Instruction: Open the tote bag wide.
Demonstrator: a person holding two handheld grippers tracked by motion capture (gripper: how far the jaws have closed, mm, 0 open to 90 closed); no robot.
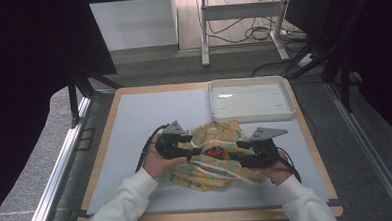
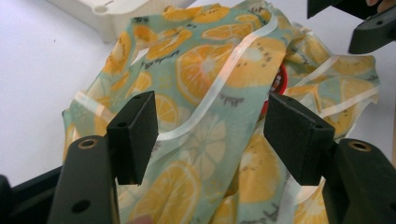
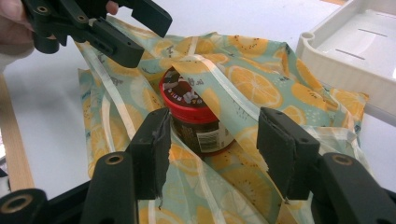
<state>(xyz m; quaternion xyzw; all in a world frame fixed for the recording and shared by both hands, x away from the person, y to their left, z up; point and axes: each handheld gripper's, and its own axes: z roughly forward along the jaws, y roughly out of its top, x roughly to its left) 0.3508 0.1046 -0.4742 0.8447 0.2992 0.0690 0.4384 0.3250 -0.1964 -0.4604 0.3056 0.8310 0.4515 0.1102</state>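
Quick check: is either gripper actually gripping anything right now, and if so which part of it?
Nothing is held. Both the left gripper and the right gripper stand open over the fruit-print bag, jaws apart.

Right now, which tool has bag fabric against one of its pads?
The right tool: a fold of the citrus-print bag lies against its left pad, jar just beyond. The left tool gapes over the bag, pads bare.

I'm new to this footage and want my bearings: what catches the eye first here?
The bright bag printed with orange slices, crumpled at the table's middle, stands out first. A red-lidded jar sits among its folds, with the open left tongs and right tongs on either side. A white tray lies at the far right corner.
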